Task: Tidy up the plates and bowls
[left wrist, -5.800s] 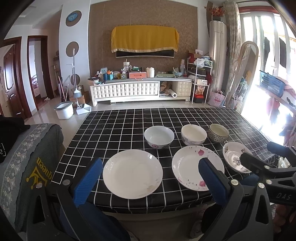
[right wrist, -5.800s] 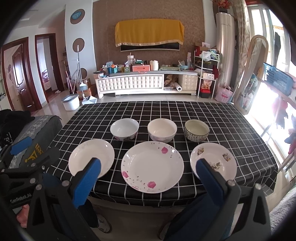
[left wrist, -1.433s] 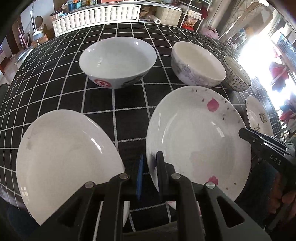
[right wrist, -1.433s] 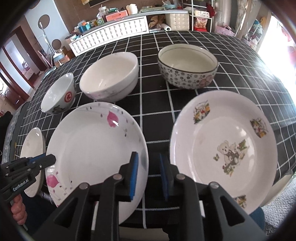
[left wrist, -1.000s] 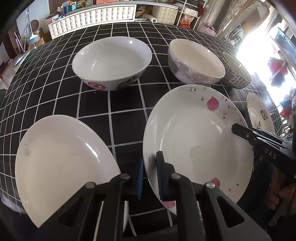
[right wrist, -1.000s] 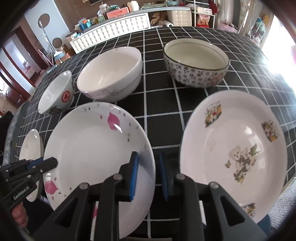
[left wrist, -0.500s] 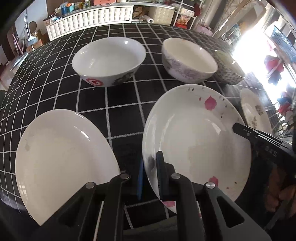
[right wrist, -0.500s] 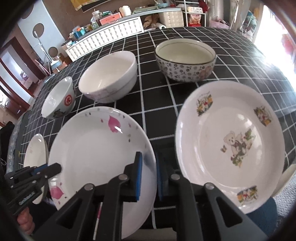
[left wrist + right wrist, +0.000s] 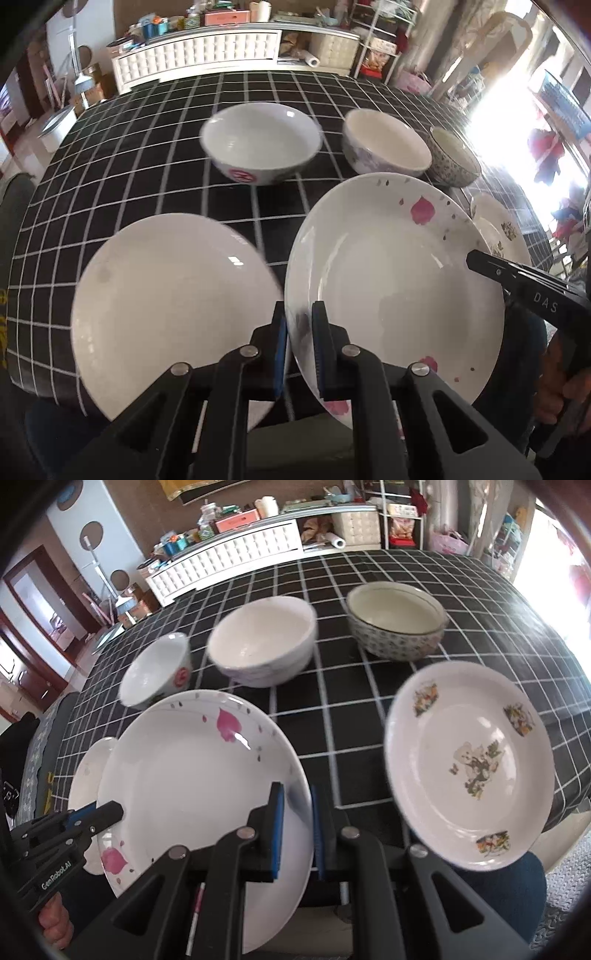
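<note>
Both grippers hold the white plate with pink petals, which also shows in the right wrist view. My left gripper is shut on its left rim. My right gripper is shut on its right rim. The plate is lifted above the table. A plain white plate lies to its left and a bear-print plate to its right. Behind stand three bowls: a white bowl with a red mark, a cream bowl and a patterned bowl.
The table carries a black cloth with white grid lines. Its front edge is close under the grippers. A white TV cabinet and shelves stand behind the table. A grey chair cover is at the left.
Both grippers have closed on the petal plate and raised it off the table, and both views have risen with it. The other plates and bowls have not moved.
</note>
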A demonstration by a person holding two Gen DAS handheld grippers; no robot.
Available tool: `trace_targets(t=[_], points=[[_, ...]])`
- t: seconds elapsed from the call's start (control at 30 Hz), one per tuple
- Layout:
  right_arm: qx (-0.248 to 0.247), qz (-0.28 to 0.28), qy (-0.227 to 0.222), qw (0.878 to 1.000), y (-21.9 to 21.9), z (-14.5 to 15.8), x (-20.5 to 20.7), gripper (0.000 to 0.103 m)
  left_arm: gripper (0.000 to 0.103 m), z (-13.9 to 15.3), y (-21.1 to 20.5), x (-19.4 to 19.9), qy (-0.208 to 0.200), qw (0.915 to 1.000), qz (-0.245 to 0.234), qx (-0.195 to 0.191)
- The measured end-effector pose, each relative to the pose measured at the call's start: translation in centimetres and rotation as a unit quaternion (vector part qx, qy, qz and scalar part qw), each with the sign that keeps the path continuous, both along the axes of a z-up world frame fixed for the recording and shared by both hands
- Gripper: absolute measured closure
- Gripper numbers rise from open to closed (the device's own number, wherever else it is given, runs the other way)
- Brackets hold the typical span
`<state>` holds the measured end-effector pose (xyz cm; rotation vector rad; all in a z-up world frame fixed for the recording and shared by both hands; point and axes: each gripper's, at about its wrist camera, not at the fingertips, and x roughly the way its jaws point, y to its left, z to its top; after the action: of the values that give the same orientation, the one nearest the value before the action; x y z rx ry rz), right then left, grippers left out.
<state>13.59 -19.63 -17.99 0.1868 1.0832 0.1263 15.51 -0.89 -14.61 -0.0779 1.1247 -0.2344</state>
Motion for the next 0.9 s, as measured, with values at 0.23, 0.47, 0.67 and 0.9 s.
trace_targets(t=[0.23, 0.47, 0.67, 0.9], points=[[-0.009, 0.031, -0.004, 0.999, 4.1, 0.5, 1.1, 0.085, 0.092, 0.7, 4.6, -1.3, -0.005, 0.9995, 0.032, 0.005], [-0.002, 0.067, 0.007, 0.998, 9.3, -0.5, 1.4, 0.085, 0.092, 0.5, 10.0, -2.6, -0.002, 0.9973, 0.072, 0.016], [-0.008, 0.094, 0.015, 0.995, 13.0, -1.5, 2.1, 0.085, 0.092, 0.1, 13.5, -3.2, 0.004, 0.9948, 0.100, 0.018], [-0.028, 0.117, 0.016, 0.993, 16.0, -2.1, 3.1, 0.085, 0.092, -0.9, 16.1, -2.7, 0.008, 0.9926, 0.121, 0.007]])
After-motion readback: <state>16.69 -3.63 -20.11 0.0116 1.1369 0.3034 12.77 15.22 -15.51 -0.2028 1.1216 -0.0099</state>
